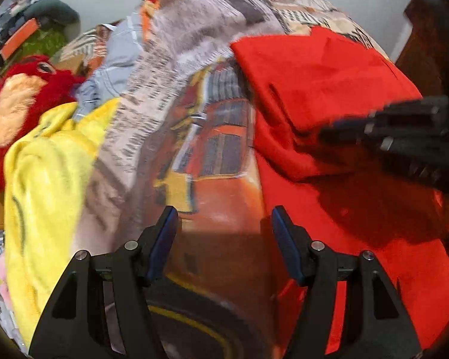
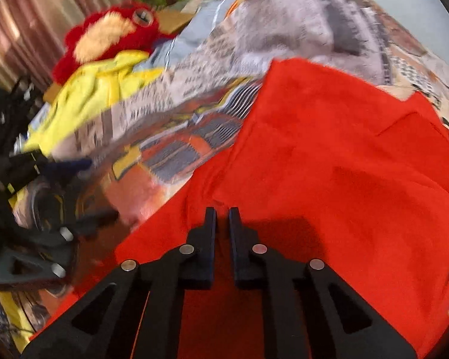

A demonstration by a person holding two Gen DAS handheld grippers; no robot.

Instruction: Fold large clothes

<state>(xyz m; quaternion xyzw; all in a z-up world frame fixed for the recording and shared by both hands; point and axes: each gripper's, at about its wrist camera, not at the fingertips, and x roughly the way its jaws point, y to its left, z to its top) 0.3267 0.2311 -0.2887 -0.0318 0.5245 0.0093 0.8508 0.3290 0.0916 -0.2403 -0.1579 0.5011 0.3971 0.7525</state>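
Note:
A large red garment (image 1: 329,83) lies partly folded on a patterned bedspread (image 1: 212,149); it fills the right wrist view (image 2: 329,155). My left gripper (image 1: 223,218) is open and empty, above the bedspread at the garment's left edge. My right gripper (image 2: 223,215) is nearly shut with a fold of the red cloth between its fingers; it also shows blurred in the left wrist view (image 1: 389,125). The left gripper shows blurred at the left of the right wrist view (image 2: 74,191).
A yellow plush blanket (image 1: 45,173) and a red stuffed toy (image 1: 18,98) lie to the left on the bed. A grey garment (image 1: 113,68) lies behind them. A green item (image 1: 45,39) sits near the wall. Dark wooden furniture (image 1: 428,36) stands at the right.

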